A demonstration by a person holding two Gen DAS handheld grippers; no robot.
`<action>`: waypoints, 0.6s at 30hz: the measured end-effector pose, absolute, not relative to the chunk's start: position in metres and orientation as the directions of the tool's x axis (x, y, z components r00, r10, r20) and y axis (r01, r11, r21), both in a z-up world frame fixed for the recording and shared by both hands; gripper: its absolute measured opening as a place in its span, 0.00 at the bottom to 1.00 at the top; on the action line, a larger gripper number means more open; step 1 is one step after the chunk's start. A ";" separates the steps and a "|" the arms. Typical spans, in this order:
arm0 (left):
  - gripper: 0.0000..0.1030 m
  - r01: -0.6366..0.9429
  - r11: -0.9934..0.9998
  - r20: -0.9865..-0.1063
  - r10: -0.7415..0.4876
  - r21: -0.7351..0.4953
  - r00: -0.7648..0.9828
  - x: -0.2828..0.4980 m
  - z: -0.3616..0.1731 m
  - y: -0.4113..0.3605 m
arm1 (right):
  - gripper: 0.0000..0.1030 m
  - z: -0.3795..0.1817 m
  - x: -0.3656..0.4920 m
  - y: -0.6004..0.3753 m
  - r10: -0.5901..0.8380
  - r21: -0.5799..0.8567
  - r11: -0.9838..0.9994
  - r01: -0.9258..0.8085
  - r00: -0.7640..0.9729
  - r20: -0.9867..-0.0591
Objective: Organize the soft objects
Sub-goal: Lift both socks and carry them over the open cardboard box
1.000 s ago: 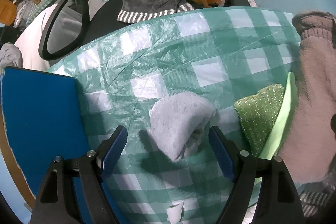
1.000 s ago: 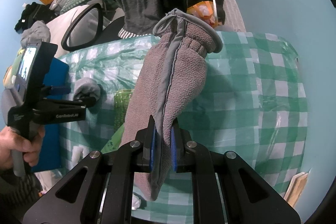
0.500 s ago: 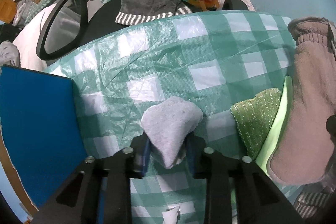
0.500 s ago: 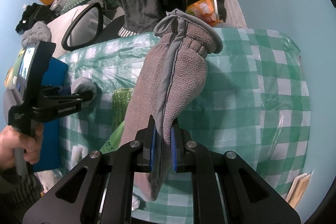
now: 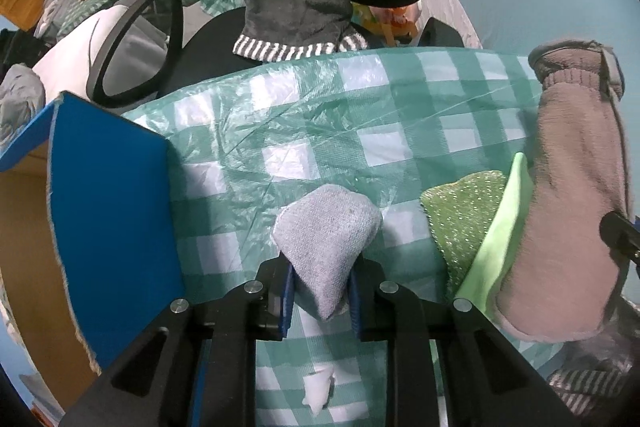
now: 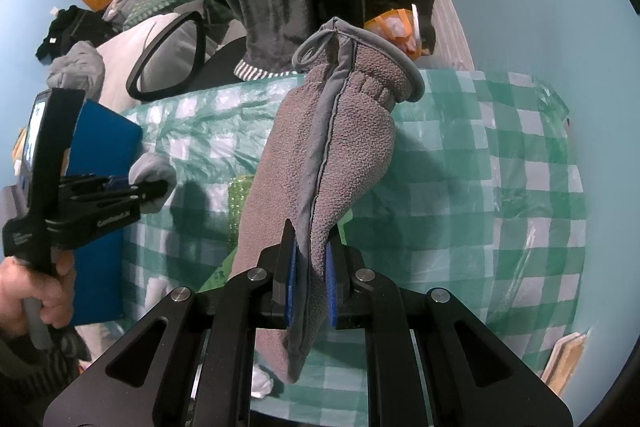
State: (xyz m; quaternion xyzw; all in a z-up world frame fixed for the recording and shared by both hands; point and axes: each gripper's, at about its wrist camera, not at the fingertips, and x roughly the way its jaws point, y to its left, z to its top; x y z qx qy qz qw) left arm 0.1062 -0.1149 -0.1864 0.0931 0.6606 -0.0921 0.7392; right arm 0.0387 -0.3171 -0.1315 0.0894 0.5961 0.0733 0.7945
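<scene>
Since a second ago my left gripper (image 5: 320,291) has gone from wide open around the small pale-grey folded cloth (image 5: 326,239) to pinching it; its jaws are closing on the cloth, which now hangs just clear of the green-checked desk (image 5: 360,131) near its left edge. I'm in the pick-up step; next I judge it needs carrying to the blue-sided cardboard box (image 5: 112,227) beside that edge. The left gripper points straight down. My right gripper (image 6: 310,275) holds the grey-brown fleece mitten (image 6: 332,155) clamped above the desk's middle.

Left claw (image 5: 320,293) closing; right claw (image 6: 311,281) clamped.
</scene>
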 end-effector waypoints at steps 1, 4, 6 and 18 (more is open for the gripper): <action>0.21 0.256 0.967 -0.993 -0.017 0.012 0.113 0.106 -0.184 -0.114 | 0.10 -0.130 0.038 -0.316 0.222 0.228 0.974 -0.011 0.280 -0.934; 0.21 0.248 0.969 -0.992 -0.028 0.004 0.124 0.102 -0.175 -0.112 | 0.10 -0.126 0.036 -0.315 0.223 0.227 0.974 -0.017 0.288 -0.931; 0.21 0.244 0.970 -0.991 -0.036 -0.003 0.131 0.099 -0.168 -0.111 | 0.10 -0.123 0.035 -0.314 0.222 0.227 0.974 -0.020 0.293 -0.930; 0.21 0.232 0.973 -0.984 -0.048 -0.007 0.172 0.085 -0.130 -0.103 | 0.10 -0.104 0.029 -0.303 0.233 0.233 0.972 -0.039 0.321 -0.918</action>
